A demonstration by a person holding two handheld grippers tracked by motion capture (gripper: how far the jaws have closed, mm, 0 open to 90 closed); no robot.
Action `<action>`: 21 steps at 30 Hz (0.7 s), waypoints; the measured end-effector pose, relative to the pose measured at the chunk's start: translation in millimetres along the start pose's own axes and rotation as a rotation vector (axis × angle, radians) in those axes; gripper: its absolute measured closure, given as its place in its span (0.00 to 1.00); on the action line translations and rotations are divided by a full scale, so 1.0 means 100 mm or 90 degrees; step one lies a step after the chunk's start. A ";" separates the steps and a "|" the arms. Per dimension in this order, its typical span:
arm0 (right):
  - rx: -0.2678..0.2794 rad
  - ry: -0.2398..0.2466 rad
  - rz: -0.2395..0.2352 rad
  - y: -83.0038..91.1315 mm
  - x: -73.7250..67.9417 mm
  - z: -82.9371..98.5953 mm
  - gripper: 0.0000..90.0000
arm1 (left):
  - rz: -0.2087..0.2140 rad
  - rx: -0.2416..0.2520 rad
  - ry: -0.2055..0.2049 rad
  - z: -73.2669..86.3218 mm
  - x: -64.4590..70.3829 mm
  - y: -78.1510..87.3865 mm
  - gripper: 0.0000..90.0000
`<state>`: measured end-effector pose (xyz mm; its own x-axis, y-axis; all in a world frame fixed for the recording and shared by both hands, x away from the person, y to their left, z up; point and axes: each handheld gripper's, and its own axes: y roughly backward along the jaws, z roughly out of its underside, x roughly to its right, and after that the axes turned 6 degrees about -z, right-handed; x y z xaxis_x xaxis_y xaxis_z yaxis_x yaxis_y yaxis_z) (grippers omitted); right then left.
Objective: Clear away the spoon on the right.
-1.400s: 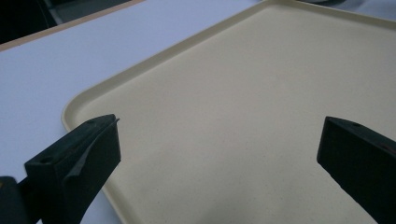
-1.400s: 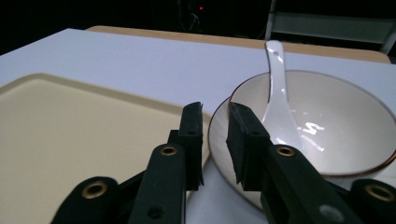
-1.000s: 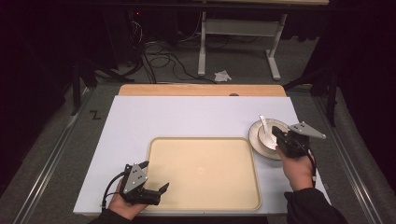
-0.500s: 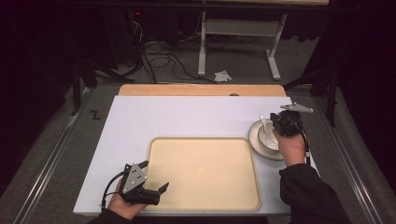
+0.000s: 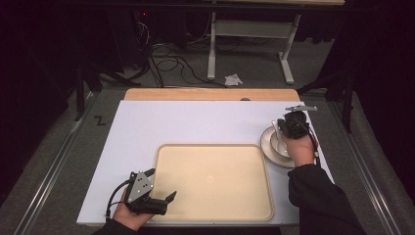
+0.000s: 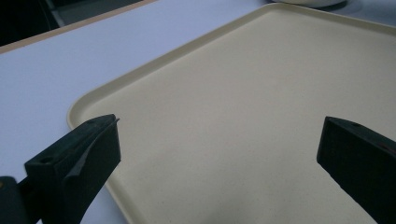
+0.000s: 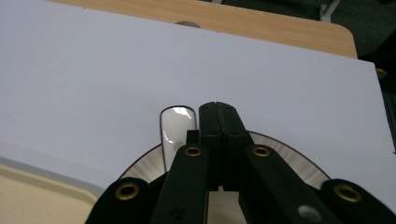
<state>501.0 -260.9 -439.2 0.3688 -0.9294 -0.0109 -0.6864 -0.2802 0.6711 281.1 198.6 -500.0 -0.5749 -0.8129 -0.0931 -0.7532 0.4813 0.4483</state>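
Observation:
A beige tray (image 5: 215,182) lies on the white table top near the front edge. My left gripper (image 5: 160,185) hovers at the tray's near left corner; in the left gripper view its jaws (image 6: 219,135) stand wide open over the bare tray (image 6: 243,93). A white plate (image 5: 268,145) with a dark rim sits right of the tray, with a metal spoon (image 5: 275,129) on it. My right gripper (image 5: 289,125) is above the plate's far side. Its jaws (image 7: 217,109) are pressed together with nothing between them, and the spoon's handle end (image 7: 175,123) lies just left of them over the plate (image 7: 145,166).
A wooden strip (image 5: 210,94) runs along the table's far edge. Bare white surface (image 5: 186,122) stretches behind the tray. Cables and a desk frame (image 5: 244,29) are on the floor beyond. A corner of the tray (image 7: 37,196) sits near the plate.
My right gripper has moved forward and a little left, from the plate's right side to above its far part beside the spoon. The left gripper has stayed in place.

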 end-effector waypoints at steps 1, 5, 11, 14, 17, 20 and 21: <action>0.001 0.003 -0.003 0.00 -0.02 0.00 1.00 | 0.000 0.000 -0.001 0.00 0.00 0.00 0.00; 0.006 0.019 -0.024 0.02 -0.11 0.00 1.00 | -0.001 0.000 0.000 0.00 0.00 0.00 0.00; -0.002 0.056 -0.042 0.04 -0.26 0.01 1.00 | -0.001 0.000 0.000 0.00 0.00 0.00 0.00; -0.005 0.063 -0.054 0.07 -0.30 0.02 1.00 | 0.000 0.000 -0.002 0.00 0.01 0.00 0.00; -0.006 0.076 -0.063 0.10 -0.36 0.03 1.00 | 0.000 -0.001 -0.003 0.00 0.01 -0.01 0.00; -0.005 0.095 -0.065 0.14 -0.42 0.06 1.00 | 0.000 -0.001 -0.004 -0.01 0.01 0.00 0.00; -0.007 0.096 -0.068 0.15 -0.44 0.06 1.00 | 0.000 0.000 -0.003 -0.01 0.01 0.00 0.00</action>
<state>470.4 -226.1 -433.3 0.5300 -0.8475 0.0277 -0.6316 -0.3727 0.6799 280.8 197.6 -499.6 -0.5764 -0.8113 -0.0980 -0.7534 0.4811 0.4482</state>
